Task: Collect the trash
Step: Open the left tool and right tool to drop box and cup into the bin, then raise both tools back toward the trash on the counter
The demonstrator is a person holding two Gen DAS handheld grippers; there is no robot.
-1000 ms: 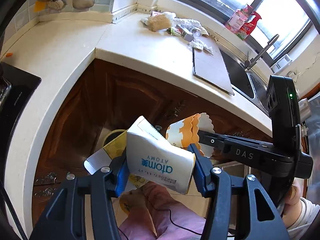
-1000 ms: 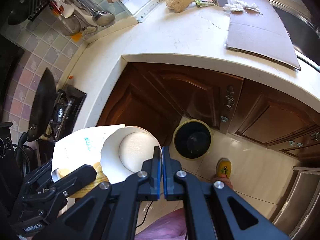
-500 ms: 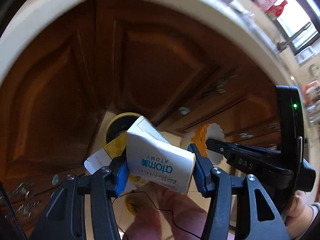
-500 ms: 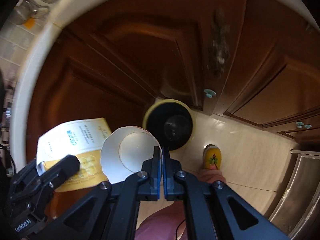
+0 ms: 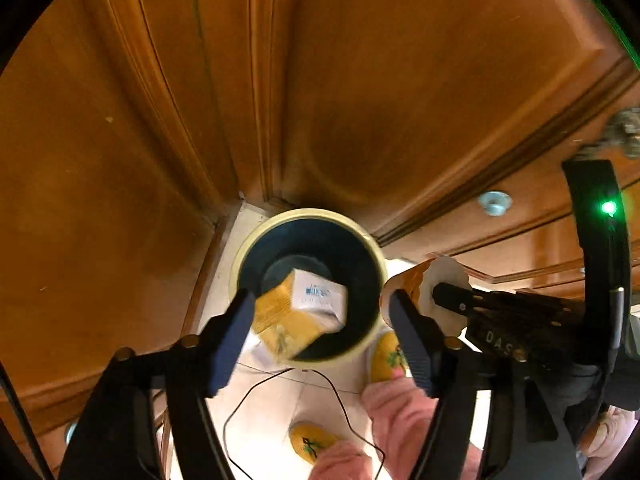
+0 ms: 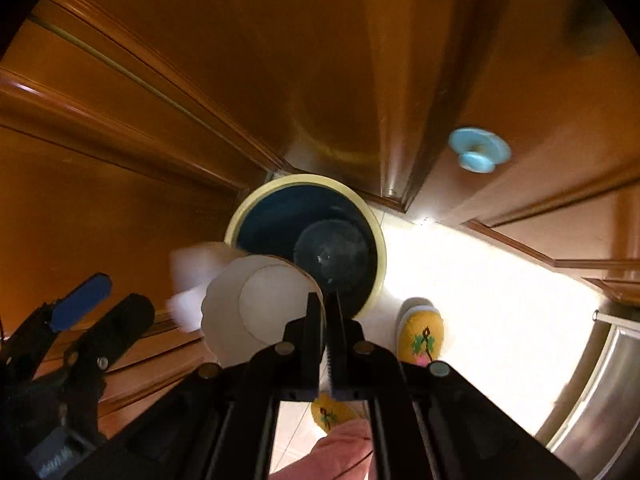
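1. Left wrist view, far left: the left tongs (image 5: 320, 320) point steeply down, their blue-padded fingers (image 5: 234, 338) spread wide and opening, touching nothing.
2. Between and beyond those fingers stands the round cream-rimmed dark waste bin (image 5: 308, 213) on the pale tiled floor (image 5: 280, 400), tucked into the corner of the brown wooden cabinet doors (image 5: 360, 80).
3. The white-and-yellow cardboard carton (image 5: 300, 314) is released – it lies in the bin's mouth, tilted, its long axis running from lower left to upper right, the white barcoded end face up toward the camera and the lower yellow corner overlapping the near rim.
4. Further right, the orange-and-white scalloped paper cup (image 5: 436, 280) hangs just beside the bin's right rim, pinched in the right tongs (image 5: 440, 292); its open mouth faces away to the right.
5. Right wrist view: the right tongs (image 6: 328, 312) are clenched on the wall of the paper cup (image 6: 256, 308) – the cup lies on its side, axis running toward the camera, so its white inside and round base show. It sits over the bin's (image 6: 304, 179) near-left rim.
6. Right of the bin: yellow embroidered slippers (image 6: 422, 334) on the floor (image 6: 500, 300), and a pale blue round knob (image 6: 478, 152) on a cabinet door.
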